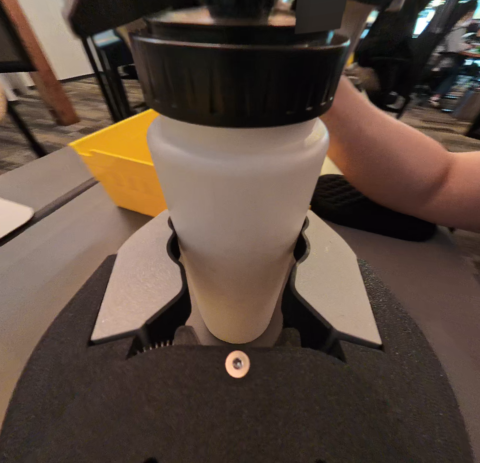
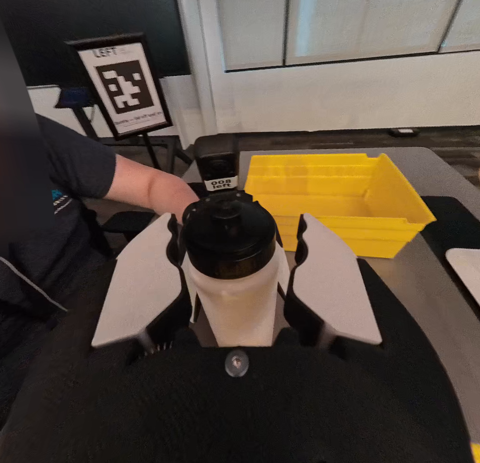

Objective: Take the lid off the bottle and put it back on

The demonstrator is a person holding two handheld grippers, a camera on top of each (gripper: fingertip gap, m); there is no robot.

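- The left gripper (image 1: 237,245) is clamped on the body of the translucent white bottle (image 1: 237,216), both grey fingers (image 1: 145,281) pressed against its sides; the bottle stands upright between them on the grey table (image 1: 52,242).
- The black ribbed lid (image 1: 237,81) sits on the bottle's neck, above the left jaws.
- The right gripper (image 2: 235,242) stands with its jaws apart on either side of the lid (image 2: 228,240); the left-hand finger (image 2: 145,281) lies just beside or against the lid's edge, while a clear gap shows on the other side.
- Beyond the right jaws, the left gripper's black body (image 2: 217,162) shows behind the bottle (image 2: 239,307).
- A yellow bin (image 2: 337,198) sits on the table (image 2: 415,294) past the bottle, to the right of the right jaws.
- A person's forearm (image 1: 402,180) reaches in, resting on a black pad (image 1: 363,211).
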